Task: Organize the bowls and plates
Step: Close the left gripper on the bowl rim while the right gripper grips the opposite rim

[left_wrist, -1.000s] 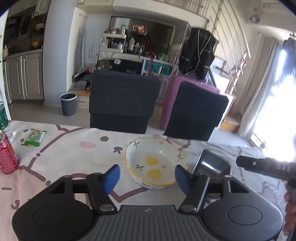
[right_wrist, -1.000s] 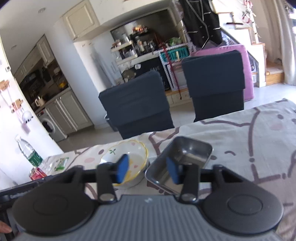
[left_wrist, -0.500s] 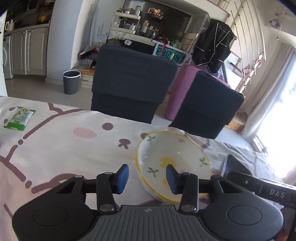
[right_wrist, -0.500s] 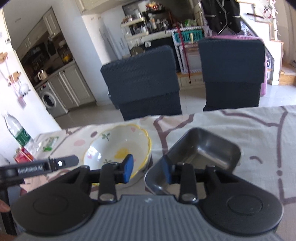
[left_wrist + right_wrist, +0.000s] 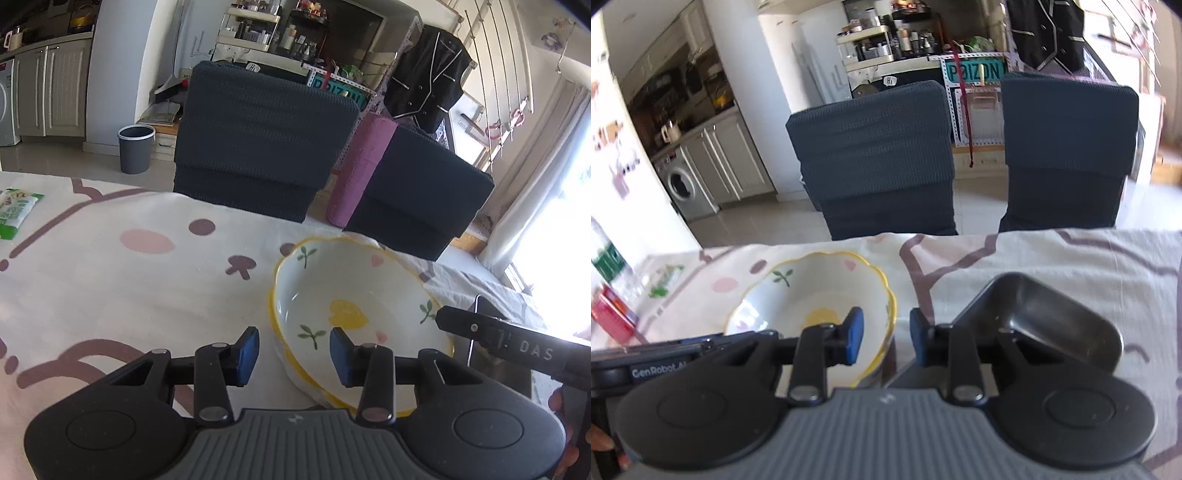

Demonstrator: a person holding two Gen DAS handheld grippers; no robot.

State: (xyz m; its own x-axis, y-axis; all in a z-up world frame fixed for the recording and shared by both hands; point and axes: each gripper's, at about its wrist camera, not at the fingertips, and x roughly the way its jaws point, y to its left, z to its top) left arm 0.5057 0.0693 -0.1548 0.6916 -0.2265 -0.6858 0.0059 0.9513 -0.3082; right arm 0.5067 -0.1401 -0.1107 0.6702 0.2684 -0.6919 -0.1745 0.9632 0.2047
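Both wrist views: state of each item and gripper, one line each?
ceramic bowl: upright on the tablecloth, empty.
metal tray: upright beside the bowl, empty.
left gripper: jaws just closing, pads straddle the bowl's near rim, no contact visible.
right gripper: jaws just closing, over the gap between bowl and tray, holding nothing.

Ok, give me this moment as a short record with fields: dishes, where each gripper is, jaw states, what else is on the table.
dishes: flowered bowl and metal tray, side by side on the tablecloth
left gripper: straddles the bowl's left rim, jaws just been closing, pads not yet pressing
right gripper: straddles the bowl's right rim beside the tray, jaws just been closing, not pressing
other items: green packet, red can
behind table: two dark chairs
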